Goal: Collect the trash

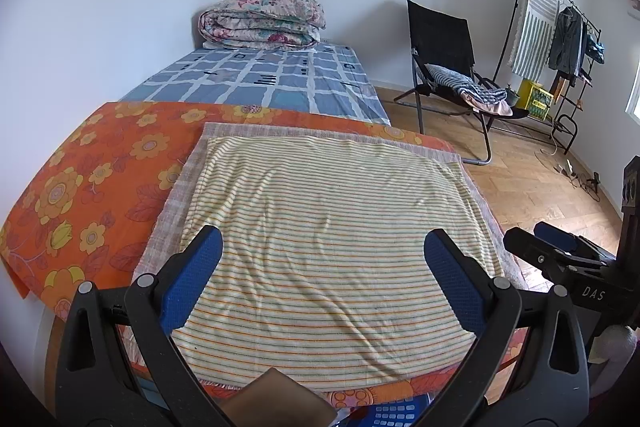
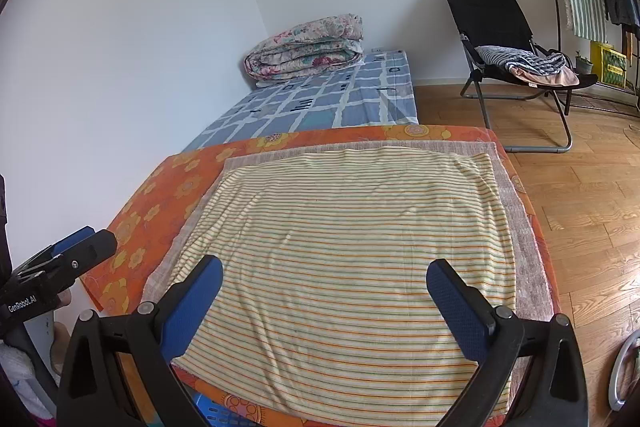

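Wooden floor (image 2: 580, 211) spreads to the right of a bed (image 1: 272, 79) with a blue checked sheet and a rolled floral quilt (image 1: 262, 23) at its far end. Nearer lies an orange flowered worktop cover (image 1: 100, 171) under a striped yellow cloth (image 1: 328, 227). A black folding chair (image 2: 516, 59) holds crumpled laundry. Both the left gripper (image 1: 323, 275) and right gripper (image 2: 324, 303) hover over the cloth, fingers spread wide, holding nothing. No trash can be made out.

Yellow striped cloth (image 1: 320, 227) on orange floral cover (image 1: 100, 179).
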{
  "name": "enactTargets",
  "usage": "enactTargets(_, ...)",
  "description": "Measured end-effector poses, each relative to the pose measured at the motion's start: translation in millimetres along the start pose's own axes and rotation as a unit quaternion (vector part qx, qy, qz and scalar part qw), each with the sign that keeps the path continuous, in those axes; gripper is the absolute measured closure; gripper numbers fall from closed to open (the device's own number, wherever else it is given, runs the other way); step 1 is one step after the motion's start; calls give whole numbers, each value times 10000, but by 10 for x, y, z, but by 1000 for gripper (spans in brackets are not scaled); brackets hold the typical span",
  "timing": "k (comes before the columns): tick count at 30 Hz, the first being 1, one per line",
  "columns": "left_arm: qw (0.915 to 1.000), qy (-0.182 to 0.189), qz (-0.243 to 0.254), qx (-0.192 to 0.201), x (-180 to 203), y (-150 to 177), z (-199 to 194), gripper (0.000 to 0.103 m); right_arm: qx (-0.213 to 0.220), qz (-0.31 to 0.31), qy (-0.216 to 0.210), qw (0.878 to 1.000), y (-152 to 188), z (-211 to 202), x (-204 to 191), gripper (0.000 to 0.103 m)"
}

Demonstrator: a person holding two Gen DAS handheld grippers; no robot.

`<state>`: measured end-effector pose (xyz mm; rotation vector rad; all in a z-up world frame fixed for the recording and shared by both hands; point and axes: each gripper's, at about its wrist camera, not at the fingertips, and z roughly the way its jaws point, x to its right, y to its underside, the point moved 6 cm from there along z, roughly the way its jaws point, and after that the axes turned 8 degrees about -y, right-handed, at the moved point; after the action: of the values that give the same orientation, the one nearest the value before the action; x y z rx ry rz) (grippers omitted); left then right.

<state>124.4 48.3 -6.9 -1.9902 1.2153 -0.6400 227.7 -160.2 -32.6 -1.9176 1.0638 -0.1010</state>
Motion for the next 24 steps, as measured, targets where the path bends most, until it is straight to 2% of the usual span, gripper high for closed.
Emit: enactTargets(24,9999,-65,111,49,11,-24,-28,1,-87,-7,-17,10000,86,28,16,0)
